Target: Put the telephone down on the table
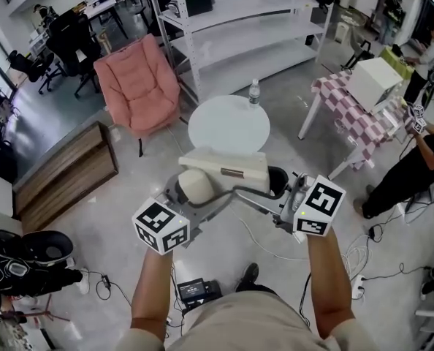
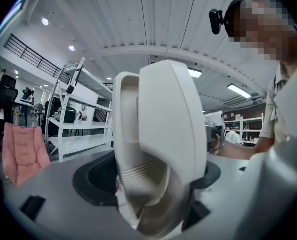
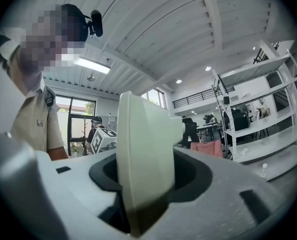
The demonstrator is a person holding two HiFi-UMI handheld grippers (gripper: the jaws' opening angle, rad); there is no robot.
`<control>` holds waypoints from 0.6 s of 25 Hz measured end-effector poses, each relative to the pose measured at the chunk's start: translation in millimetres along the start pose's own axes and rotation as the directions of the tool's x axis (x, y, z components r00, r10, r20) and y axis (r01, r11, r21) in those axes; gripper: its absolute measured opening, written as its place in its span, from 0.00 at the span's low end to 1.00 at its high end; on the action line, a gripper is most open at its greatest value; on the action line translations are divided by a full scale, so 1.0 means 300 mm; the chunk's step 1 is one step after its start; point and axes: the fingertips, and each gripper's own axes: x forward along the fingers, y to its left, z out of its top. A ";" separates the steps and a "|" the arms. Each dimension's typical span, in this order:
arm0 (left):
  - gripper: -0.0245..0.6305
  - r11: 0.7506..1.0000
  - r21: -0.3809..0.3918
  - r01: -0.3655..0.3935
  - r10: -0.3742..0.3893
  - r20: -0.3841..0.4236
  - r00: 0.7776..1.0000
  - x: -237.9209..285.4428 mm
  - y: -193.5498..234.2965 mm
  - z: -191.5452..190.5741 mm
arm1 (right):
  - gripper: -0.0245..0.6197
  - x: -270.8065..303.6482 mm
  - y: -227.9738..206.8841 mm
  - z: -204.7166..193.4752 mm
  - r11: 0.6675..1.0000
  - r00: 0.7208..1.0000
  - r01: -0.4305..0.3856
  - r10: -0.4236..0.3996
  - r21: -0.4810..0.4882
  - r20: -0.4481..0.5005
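Observation:
A cream-white telephone point(image 1: 226, 170) with its rounded handset point(image 1: 194, 185) hangs in the air between my two grippers, just short of the round white table point(image 1: 228, 125). My left gripper point(image 1: 190, 197) is shut on the telephone's left end, and my right gripper point(image 1: 272, 193) is shut on its right end. In the left gripper view the telephone point(image 2: 161, 149) fills the space between the jaws of the left gripper point(image 2: 158, 209). In the right gripper view a flat edge of the telephone point(image 3: 146, 159) stands clamped in the right gripper point(image 3: 138, 216).
A water bottle point(image 1: 254, 92) stands at the round table's far rim. A pink armchair point(image 1: 138, 86) and a wooden bench point(image 1: 65, 170) are on the left, white shelving point(image 1: 239, 20) behind. A checkered table point(image 1: 352, 115) with a white box point(image 1: 374, 82) and another person point(image 1: 414, 167) are on the right. Cables lie on the floor.

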 end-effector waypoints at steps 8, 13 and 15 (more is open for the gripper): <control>0.62 0.999 0.012 -0.051 0.051 -0.018 0.999 0.126 0.021 0.006 | 0.36 -0.060 -0.122 -0.001 0.999 0.998 -0.050 0.050 0.012 0.023; 0.62 0.998 0.008 -0.059 0.060 -0.037 0.998 0.168 0.086 0.016 | 0.35 -0.032 -0.198 0.001 0.998 0.998 -0.058 0.057 0.030 0.031; 0.62 0.998 0.002 -0.056 0.056 -0.041 0.998 0.176 0.122 0.016 | 0.35 -0.007 -0.226 -0.003 0.998 0.998 -0.054 0.053 0.033 0.028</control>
